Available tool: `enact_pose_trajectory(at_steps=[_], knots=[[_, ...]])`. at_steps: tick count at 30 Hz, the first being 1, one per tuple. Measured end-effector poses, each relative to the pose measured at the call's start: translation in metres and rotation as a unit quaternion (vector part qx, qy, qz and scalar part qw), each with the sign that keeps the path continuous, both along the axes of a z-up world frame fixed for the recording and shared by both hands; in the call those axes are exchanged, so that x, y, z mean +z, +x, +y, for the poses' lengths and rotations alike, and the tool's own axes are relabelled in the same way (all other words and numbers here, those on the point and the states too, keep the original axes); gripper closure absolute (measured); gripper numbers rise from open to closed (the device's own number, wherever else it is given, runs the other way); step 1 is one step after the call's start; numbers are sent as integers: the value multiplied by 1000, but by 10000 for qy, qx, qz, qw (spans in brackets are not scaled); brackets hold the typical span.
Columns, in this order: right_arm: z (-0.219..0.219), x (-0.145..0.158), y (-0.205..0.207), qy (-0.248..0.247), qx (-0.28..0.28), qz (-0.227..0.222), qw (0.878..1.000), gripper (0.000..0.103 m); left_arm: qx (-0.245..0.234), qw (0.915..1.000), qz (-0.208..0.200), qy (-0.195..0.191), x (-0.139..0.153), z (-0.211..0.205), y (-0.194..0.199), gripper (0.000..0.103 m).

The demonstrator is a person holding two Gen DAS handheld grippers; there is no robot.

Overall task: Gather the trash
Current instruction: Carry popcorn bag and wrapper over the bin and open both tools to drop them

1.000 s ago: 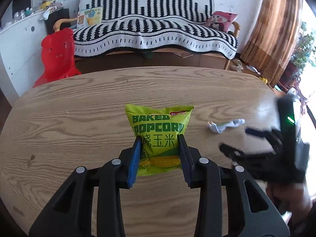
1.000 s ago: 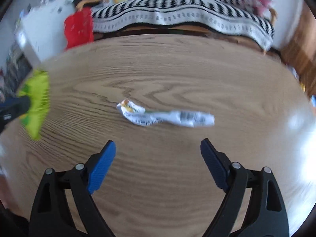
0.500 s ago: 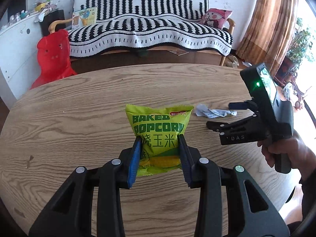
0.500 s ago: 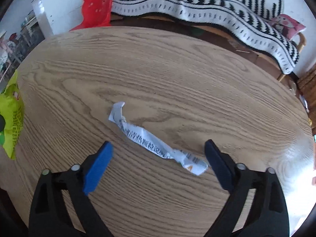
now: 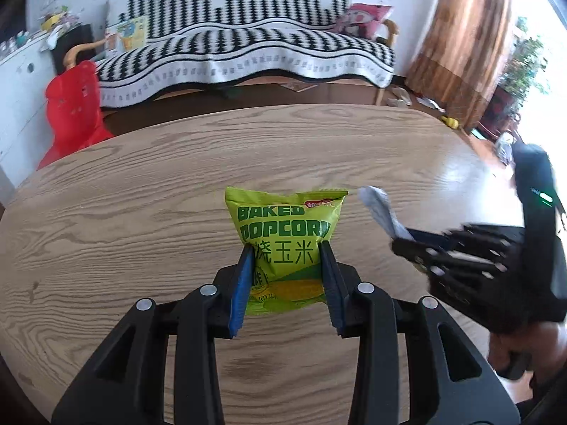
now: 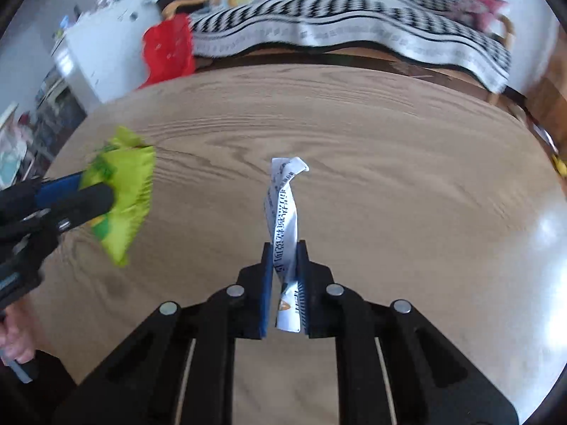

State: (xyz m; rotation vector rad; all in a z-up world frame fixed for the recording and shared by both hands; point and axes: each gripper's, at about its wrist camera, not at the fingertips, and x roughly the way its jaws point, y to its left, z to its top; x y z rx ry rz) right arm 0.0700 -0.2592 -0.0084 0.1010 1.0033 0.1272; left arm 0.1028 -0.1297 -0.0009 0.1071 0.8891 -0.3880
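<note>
Trash in both tongs, clear of the wooden table [image 5: 124, 212].

Left gripper [image 5: 285, 265] pinches the popcorn bag [image 5: 283, 237] low, upright for carrying; right gripper [image 6: 283, 265], jaws just closed, nips the twisted white wrapper [image 6: 283, 209] by its end. Beyond: red chair [image 5: 72, 106], striped sofa [image 5: 248, 46], curtain [image 5: 460, 35].

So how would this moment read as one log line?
left gripper: shut on popcorn bag | right gripper: just closed on white wrapper | table: no trash left
</note>
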Motion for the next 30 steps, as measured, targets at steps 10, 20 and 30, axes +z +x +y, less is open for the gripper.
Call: enact_pose_trajectory(at_steps=[10, 20, 30], knots=[[-160, 17, -192, -258, -2025, -120, 9789, 90, -1259, 9918, -75, -222, 9, -143, -80, 67], [-296, -27, -357, -21, -3677, 212, 9297, 89, -2883, 9570, 84, -313, -16, -312, -201, 67], [-353, -85, -421, 571, -4173, 1029, 9011, 89, -3713, 9279, 292, -144, -54, -392, -254, 67]])
